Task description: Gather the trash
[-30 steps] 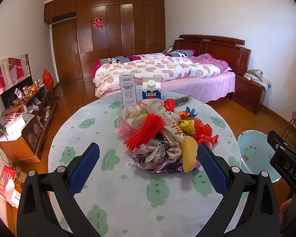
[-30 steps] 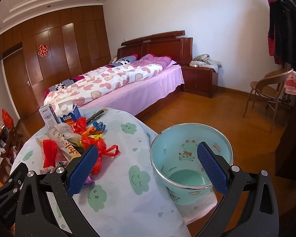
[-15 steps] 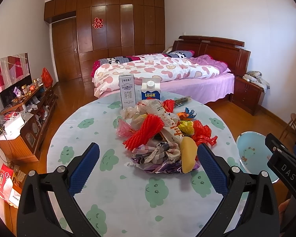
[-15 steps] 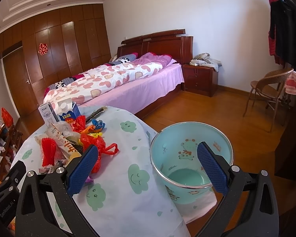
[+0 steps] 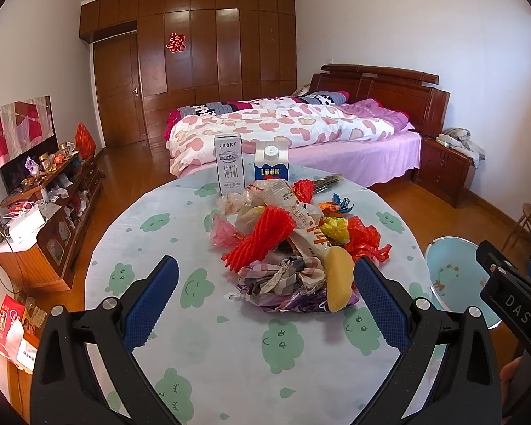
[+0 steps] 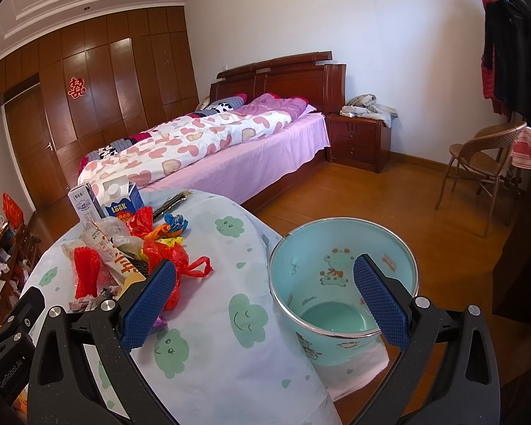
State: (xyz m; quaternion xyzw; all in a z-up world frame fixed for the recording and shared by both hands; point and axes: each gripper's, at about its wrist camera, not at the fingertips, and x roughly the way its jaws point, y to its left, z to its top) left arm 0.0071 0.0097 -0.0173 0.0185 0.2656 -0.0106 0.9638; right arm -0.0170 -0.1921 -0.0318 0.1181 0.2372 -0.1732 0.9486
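Note:
A heap of trash (image 5: 293, 251) lies in the middle of the round table (image 5: 180, 318): a red foam net (image 5: 262, 237), crumpled wrappers, a red plastic bag (image 5: 366, 241), a yellow piece (image 5: 338, 279). My left gripper (image 5: 262, 301) is open, hovering just short of the heap with nothing between its fingers. In the right wrist view the same trash heap (image 6: 131, 258) sits to the left. My right gripper (image 6: 262, 304) is open and empty, between the heap and a light blue bucket (image 6: 340, 283) standing beside the table.
Two cartons stand behind the heap, a white milk carton (image 5: 229, 168) and a blue LOOK carton (image 5: 270, 166). A bed (image 5: 301, 134) is beyond the table, a low cabinet (image 5: 42, 219) to the left, a nightstand (image 6: 357, 141) and wicker chair (image 6: 478, 163) to the right.
Both grippers drifted slightly; the heap sits a touch nearer the left gripper. Both stay open and empty.

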